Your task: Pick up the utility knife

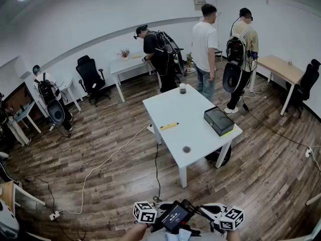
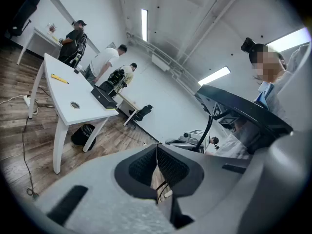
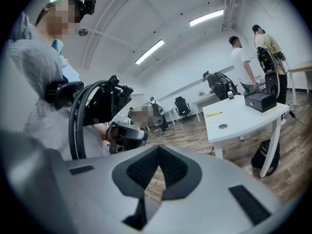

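Nothing really legible here, tbh. The small screen (image 1: 174,216) at the bottom of the head view shows a few pale lines, way too tiny to read. The marker cubes (image 1: 145,212) only carry black-and-white square patterns, no letters. The wall panel (image 1: 199,0) at the far end is just a blur.

Left gripper (image 2: 157,154): jaws closed pad to pad, nothing between them; held close to the body, near level, angled partly across the torso. Right gripper (image 3: 159,152): jaws closed tip to tip, empty; likewise near level and angled across the torso. Left marker cube (image 1: 145,212) and right marker cube (image 1: 231,218): side by side, low before the body.
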`<state>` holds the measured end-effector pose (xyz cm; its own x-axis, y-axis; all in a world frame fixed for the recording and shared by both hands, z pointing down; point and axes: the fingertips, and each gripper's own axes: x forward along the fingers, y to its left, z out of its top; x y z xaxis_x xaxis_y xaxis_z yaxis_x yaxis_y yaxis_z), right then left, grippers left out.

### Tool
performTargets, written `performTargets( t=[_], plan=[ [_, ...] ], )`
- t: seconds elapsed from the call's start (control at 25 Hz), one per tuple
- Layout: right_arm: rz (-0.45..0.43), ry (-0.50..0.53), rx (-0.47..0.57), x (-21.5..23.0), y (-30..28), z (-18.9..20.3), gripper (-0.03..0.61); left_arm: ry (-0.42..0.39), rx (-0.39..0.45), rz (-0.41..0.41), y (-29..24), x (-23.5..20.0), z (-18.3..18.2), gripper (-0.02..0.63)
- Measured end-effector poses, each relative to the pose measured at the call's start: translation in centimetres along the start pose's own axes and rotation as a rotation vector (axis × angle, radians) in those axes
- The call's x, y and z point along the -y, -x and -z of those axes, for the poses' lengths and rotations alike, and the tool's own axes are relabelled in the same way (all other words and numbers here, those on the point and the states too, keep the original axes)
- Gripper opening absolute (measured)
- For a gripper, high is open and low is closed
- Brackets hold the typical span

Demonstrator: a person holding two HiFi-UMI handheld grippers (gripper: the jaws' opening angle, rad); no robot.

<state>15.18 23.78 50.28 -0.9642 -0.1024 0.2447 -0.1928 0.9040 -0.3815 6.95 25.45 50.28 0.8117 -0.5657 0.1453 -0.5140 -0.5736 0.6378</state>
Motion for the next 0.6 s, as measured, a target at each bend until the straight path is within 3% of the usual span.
performTargets(
  t=[0.6],
  plan=[
    [-0.002,-0.005,0.016,0.72,0.18,-0.43,0.028,0.006,-0.019,-0.005,-0.61,-0.28,0.11,0.017]
  ],
)
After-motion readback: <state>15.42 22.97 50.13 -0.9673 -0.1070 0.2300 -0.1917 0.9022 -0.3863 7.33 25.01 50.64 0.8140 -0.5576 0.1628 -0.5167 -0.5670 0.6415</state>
